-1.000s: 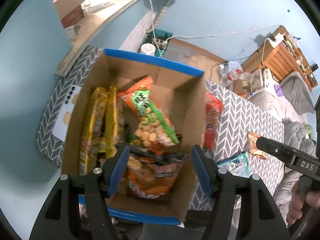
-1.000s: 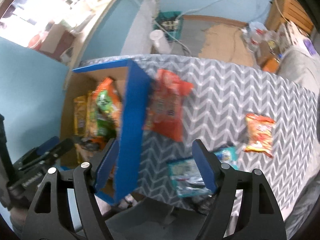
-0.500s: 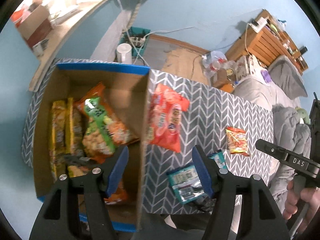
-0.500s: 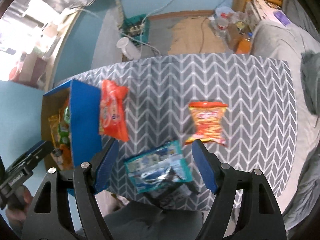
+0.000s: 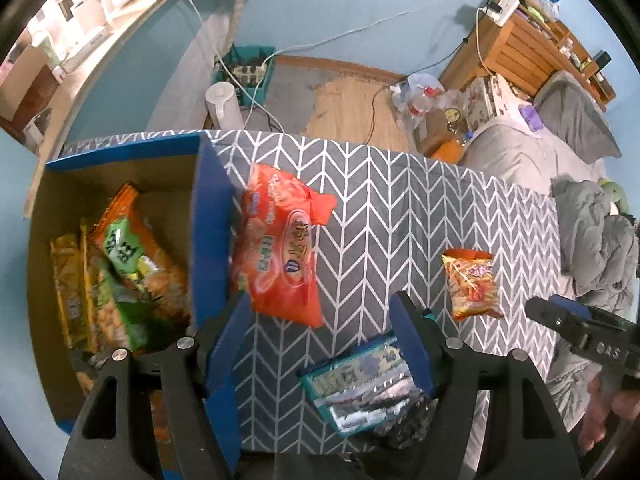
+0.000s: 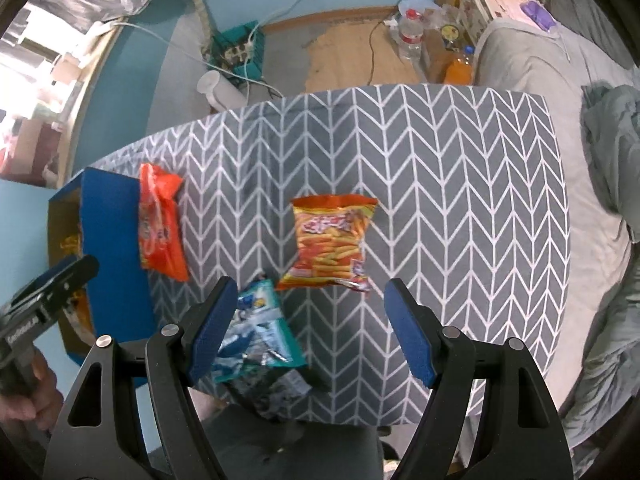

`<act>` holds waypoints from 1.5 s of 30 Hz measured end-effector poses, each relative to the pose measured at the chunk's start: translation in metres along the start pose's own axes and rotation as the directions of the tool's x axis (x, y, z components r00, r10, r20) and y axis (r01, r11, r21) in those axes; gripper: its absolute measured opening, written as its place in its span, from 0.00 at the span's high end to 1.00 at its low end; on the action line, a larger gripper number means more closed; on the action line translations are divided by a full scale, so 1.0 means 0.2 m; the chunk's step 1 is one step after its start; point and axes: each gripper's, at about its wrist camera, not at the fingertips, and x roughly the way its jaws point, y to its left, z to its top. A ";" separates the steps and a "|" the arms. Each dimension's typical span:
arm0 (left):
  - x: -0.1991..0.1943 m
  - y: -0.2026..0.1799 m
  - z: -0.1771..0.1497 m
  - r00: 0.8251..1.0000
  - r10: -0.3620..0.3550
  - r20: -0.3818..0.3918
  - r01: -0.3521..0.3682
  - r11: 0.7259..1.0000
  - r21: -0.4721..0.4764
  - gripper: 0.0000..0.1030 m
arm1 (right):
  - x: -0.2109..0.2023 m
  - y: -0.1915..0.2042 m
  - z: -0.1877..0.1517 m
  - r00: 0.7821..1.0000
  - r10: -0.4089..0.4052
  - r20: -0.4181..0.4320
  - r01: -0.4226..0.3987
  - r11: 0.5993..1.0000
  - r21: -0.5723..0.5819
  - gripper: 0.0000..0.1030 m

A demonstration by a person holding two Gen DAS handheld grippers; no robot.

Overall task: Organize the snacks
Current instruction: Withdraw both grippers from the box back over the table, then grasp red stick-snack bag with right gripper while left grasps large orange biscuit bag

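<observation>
1. Three snack packets lie loose on the grey zigzag tabletop (image 6: pixel 460 168): a large red bag (image 5: pixel 280 252) leaning against the outer wall of the box, a small orange bag of sticks (image 6: pixel 330 240) out in the middle, and a teal packet (image 5: pixel 360 384) at the near edge, partly over a dark wrapper whose kind cannot be told.
2. The cardboard box (image 5: pixel 212 220) with blue outside walls sits at the left end of the tabletop. It already holds several packets, yellow ones standing along the far side and an orange-and-green bag (image 5: pixel 132 256) on top, so it is judged to be the place where the snacks are gathered.
3. The left tongs (image 5: pixel 320 344) point steeply down over the stretch between the box wall and the teal packet. Their jaws are opening, with nothing pinched between them; the red bag and teal packet merely show through the gap.
4. The right tongs (image 6: pixel 308 328) hover over the near middle of the tabletop, jaws well apart and empty, the orange bag framed just beyond them. That placing suggests this bag is their next pick.
5. Each wrist view catches the other tool at its edge, held in a hand (image 6: pixel 28 392).
6. Beyond the tabletop lie bare floor, a teal crate with cables, and a bed with grey bedding.
</observation>
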 end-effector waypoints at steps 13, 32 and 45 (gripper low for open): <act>0.25 0.02 -0.04 0.995 0.069 -0.067 -0.069 0.998 0.001 0.29 | 0.10 -0.04 0.07 0.999 0.001 -0.038 -0.002 1.000 -0.008 0.26; 0.25 0.16 -0.09 0.996 0.086 -0.028 -0.083 0.993 0.081 0.25 | 0.24 0.02 0.09 0.997 -0.012 -0.080 0.010 1.000 -0.027 0.26; 0.26 0.30 -0.01 0.996 0.060 -0.067 -0.063 0.997 -0.037 0.25 | 0.29 0.04 0.08 0.995 -0.029 -0.091 0.025 0.999 -0.037 0.25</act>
